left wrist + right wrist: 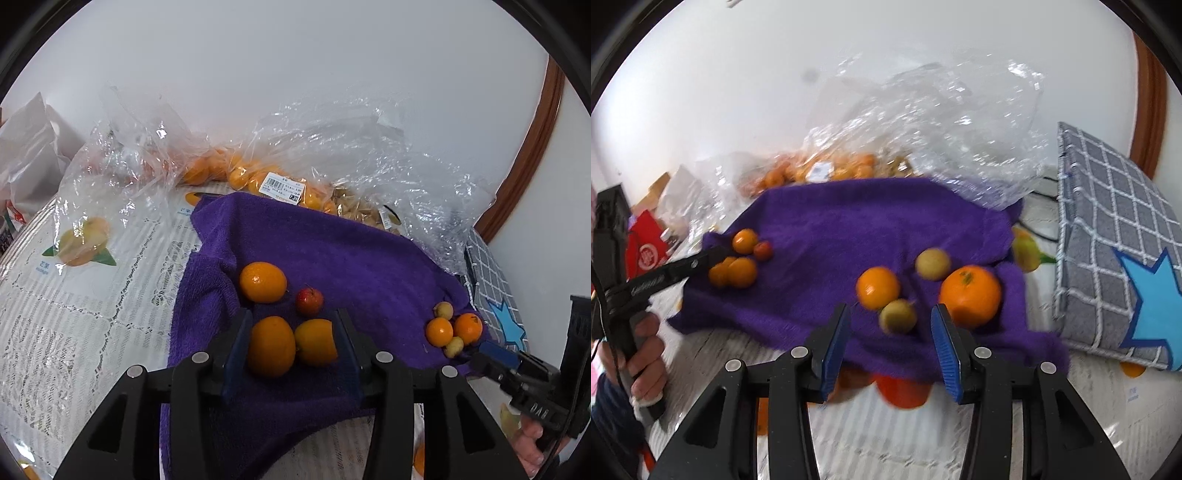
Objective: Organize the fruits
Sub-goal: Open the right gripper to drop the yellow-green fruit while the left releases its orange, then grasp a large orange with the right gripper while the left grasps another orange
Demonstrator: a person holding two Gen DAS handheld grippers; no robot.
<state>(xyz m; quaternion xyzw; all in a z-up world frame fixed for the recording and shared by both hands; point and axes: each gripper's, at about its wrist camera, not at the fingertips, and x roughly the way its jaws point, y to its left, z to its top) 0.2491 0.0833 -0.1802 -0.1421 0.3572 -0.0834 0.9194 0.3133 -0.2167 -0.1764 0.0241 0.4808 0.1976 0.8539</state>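
Observation:
A purple towel [332, 258] carries two groups of fruit. In the left wrist view my left gripper [291, 318] is open just over two oranges [271, 347] [317, 341] lying side by side; its right finger covers the edge of one. Beyond them lie a third orange [263, 282] and a small red apple [309, 301]. In the right wrist view my right gripper [891, 308] is open, with a small yellow-green fruit [897, 315] just past its tips. Around it lie an orange [878, 288], a bigger orange [970, 295] and another yellow-green fruit [932, 263].
Clear plastic bags [243, 173] of oranges and pale nuts lie behind the towel against the white wall. A grey checked box with a blue star [1115, 280] stands right of it. White bags [29, 155] and a red bag [646, 251] sit at the left on the lace tablecloth [92, 314].

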